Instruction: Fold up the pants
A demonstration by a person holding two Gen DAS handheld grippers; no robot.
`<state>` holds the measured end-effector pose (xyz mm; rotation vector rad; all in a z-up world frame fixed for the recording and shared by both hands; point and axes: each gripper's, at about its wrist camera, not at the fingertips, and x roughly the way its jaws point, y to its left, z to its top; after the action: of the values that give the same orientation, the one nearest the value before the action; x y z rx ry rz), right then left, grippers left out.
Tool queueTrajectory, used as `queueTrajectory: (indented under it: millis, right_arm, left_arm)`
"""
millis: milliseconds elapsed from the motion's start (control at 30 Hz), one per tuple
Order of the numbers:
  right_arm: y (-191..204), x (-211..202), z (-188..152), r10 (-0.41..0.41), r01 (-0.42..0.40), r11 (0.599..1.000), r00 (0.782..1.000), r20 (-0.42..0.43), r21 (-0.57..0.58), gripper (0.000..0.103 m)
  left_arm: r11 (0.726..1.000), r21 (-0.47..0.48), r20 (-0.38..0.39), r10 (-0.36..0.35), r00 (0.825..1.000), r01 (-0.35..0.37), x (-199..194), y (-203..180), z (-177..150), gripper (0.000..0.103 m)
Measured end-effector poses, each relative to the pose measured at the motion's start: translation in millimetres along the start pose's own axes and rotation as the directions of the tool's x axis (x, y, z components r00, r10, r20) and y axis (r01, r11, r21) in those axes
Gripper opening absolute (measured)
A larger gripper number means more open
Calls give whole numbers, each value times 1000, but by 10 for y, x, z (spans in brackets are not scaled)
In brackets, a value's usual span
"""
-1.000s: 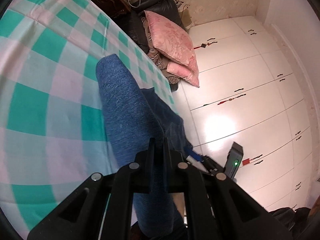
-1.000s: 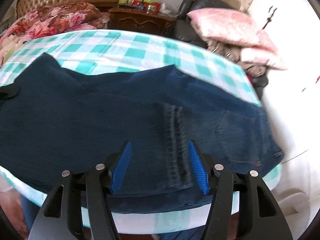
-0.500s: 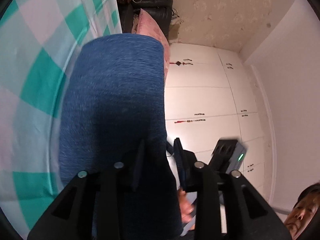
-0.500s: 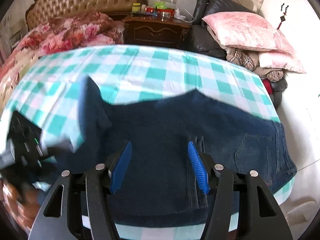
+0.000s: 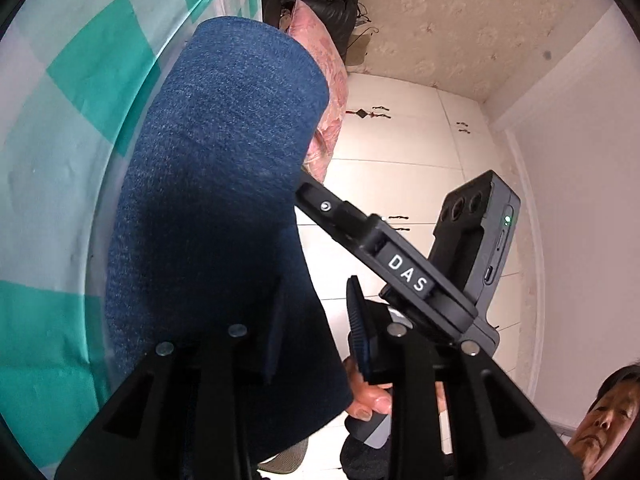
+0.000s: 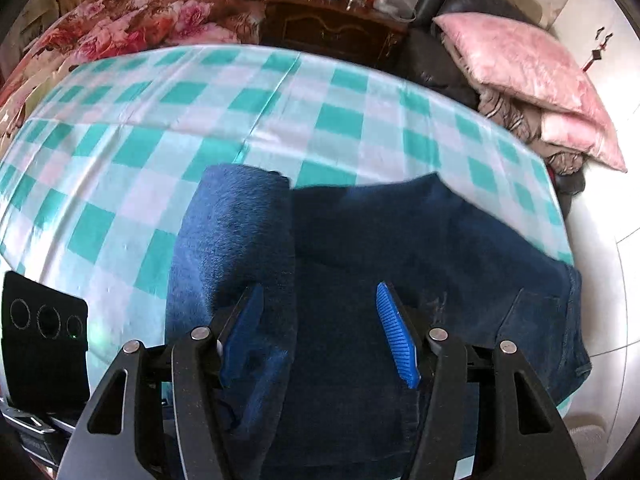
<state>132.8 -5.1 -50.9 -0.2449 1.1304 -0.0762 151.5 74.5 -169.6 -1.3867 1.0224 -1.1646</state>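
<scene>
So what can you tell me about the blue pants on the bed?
The pants are dark blue denim jeans, lying on the green-and-white checked bedsheet. A back pocket shows near the bed's right edge. One pant leg is lifted and folded over, showing its lighter, fuzzy inside. The left gripper has that leg draped against one finger. The right gripper hovers open above the denim, gripping nothing.
</scene>
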Motion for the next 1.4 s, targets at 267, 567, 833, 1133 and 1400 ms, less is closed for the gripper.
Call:
queueTrajectory:
  millis: [267,567,833,1133,1400]
  right_arm:
    - [68,-168,-163,14,-14,1000,999,31,1,69]
    - [221,-344,-263,52,-51,999,997,61,-14,75]
    - [359,95,-421,43,-46,998,997,-66,-53,20]
    - [130,-479,-401,11,-6,998,997,72,-69,5]
    - [-1471,-981,-369,-219,208,974,966,140,92,5]
  left_arm:
    - [1000,3,-15,12,1000,-12,52,28,63,28]
    - [998,11,-21,59,998,-58,-66,96,38,27]
    - [972,115,-49,213,976,-206,-232,-82,-75,25]
    - [884,259,69,386,920,-390,-266,-507,23,33]
    - [804,445,-34,455,890,-394,1224,-963,135,37]
